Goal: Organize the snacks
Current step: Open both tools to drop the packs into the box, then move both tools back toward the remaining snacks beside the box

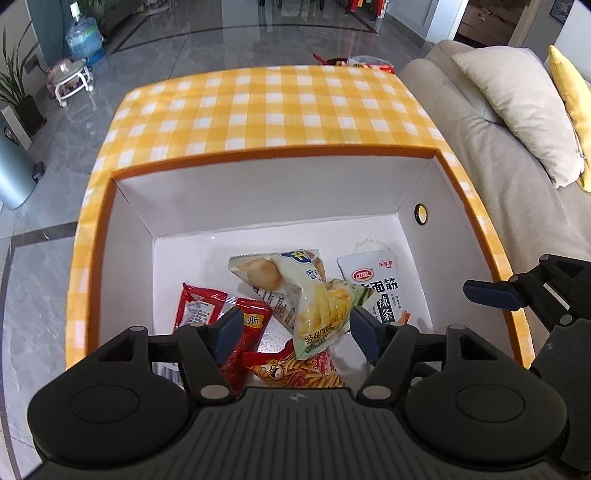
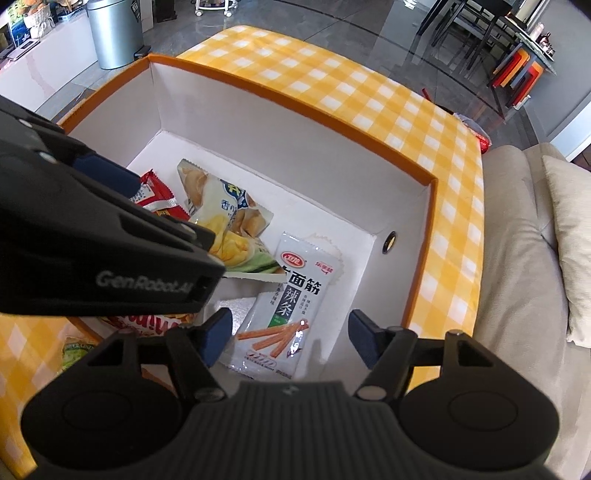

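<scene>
Both tools hang over the box (image 1: 417, 177): left tool (image 1: 291, 334) spread above the fries packet (image 1: 323, 317), lower centre; right tool (image 2: 290, 338) spread above the white sachet (image 2: 284, 302); neither grips. Depositing looks done; next, probably fetch another snack from the bench (image 1: 258, 107).

Beige sofa (image 1: 480, 155) with cushion (image 1: 517, 110), yellow pillow (image 1: 569, 92), water jug (image 1: 84, 37), grey bin (image 2: 114, 33), potted plant (image 1: 14, 85)
</scene>
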